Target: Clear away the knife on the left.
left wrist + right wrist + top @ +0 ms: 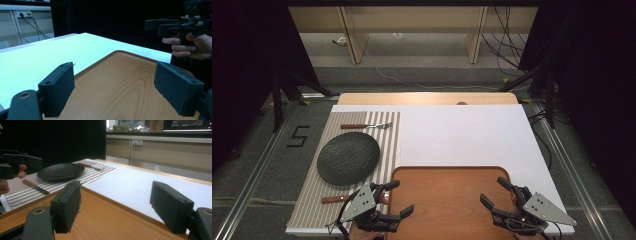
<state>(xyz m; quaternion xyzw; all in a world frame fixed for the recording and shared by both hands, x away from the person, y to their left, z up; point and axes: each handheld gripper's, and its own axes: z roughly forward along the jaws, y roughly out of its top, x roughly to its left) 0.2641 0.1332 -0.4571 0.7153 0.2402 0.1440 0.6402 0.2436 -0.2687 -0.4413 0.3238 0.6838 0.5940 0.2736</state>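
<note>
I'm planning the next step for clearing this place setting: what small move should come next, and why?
Probably swing the left gripper over to the knife on the striped placemat. Both grippers hover open over the bare wooden tray, holding nothing, and the knife lies closest to the left one.

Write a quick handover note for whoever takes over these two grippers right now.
Left gripper: jaws open, holding nothing, over the near left edge of the wooden tray.
Right gripper: jaws open, holding nothing, over the tray's near right part.
Tray bare. Dark plate, fork and knife lie on the striped placemat, left of the tray.
Done: nothing gripped yet. Left: probably everything.
</note>
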